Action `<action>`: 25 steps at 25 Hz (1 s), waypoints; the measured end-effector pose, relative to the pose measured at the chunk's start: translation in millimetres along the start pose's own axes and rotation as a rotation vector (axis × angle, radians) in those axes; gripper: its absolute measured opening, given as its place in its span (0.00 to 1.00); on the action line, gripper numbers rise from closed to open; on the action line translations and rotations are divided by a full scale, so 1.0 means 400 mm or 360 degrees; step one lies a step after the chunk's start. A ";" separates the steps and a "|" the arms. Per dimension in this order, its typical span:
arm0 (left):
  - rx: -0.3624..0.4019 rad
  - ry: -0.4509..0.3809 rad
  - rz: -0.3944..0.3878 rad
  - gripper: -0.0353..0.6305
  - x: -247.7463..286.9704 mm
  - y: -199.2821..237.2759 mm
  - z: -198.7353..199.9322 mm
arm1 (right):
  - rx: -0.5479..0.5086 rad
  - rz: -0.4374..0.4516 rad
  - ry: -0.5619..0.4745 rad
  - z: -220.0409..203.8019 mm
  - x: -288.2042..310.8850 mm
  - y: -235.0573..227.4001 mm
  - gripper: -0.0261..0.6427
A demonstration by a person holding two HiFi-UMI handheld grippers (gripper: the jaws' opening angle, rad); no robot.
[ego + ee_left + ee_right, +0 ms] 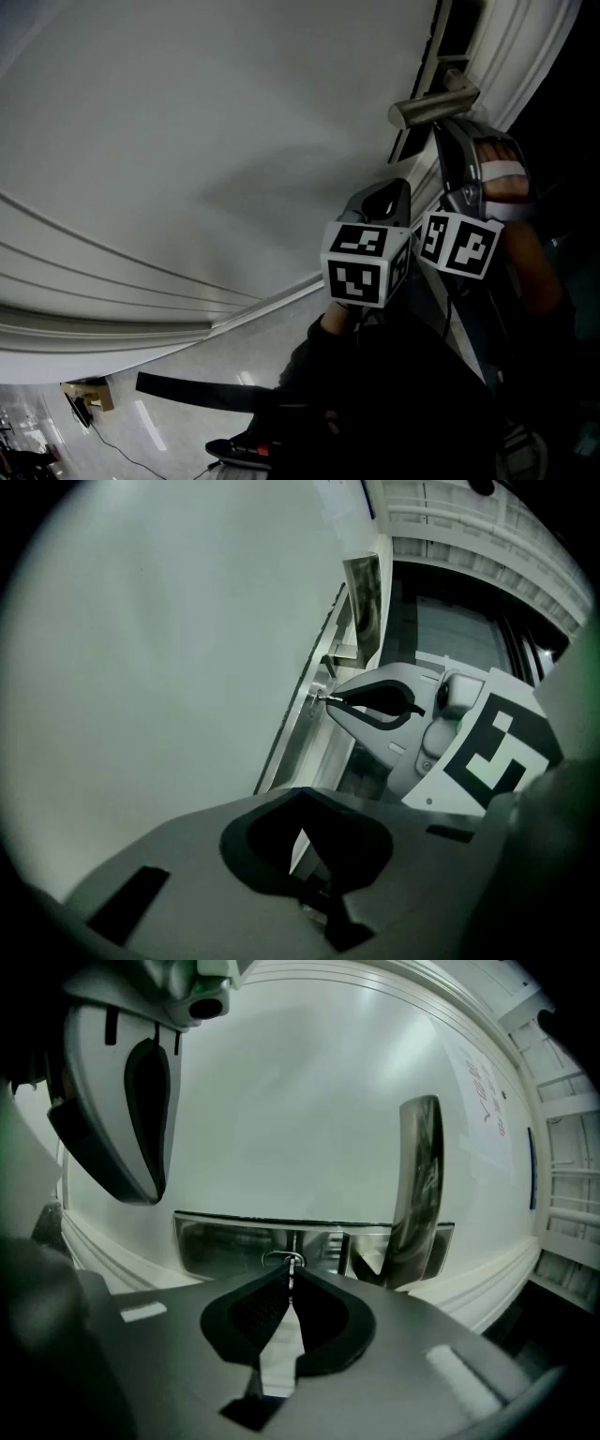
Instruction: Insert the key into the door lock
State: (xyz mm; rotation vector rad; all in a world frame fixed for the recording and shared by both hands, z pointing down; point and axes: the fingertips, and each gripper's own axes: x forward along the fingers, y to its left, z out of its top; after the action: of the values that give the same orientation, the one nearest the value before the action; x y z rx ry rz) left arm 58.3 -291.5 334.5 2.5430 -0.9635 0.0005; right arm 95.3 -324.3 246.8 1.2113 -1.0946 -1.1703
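The right tongs [292, 1277] are pinching shut on the thin key [292, 1262]. They are holding it by its back end, so the front end is pointing straight at the door. The tip of the key is sitting right at the small round keyhole [279, 1260] in the shiny lock plate [220, 1246]. I cannot tell if it is going inside yet. The left tongs [301, 794] are closed with nothing in them. They are hanging just to the left of the right ones and a little nearer to the person, I think so they are not getting in the way.

Just beside the keyhole, the door handle [418, 1180] is sticking out from the same plate. It is near the tongs, so I think there is little room to slide toward it. The big white door [300, 1101] is spreading out to the left, flat and bare. The door's edge is running close by the lock, and on the right, past it, everything is looking dark. I think the key is needing a straight push, since a tilt could make it catch on the keyhole's rim.
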 end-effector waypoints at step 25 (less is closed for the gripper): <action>-0.0024 0.0028 0.0029 0.05 0.025 0.025 -0.015 | 0.0032 0.0008 -0.0010 -0.008 0.024 0.013 0.06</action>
State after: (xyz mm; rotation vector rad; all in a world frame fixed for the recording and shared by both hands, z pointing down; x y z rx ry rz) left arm 60.3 -302.5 345.2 2.5164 -0.9760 0.0212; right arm 99.6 -333.8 251.7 1.2203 -1.1157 -1.1631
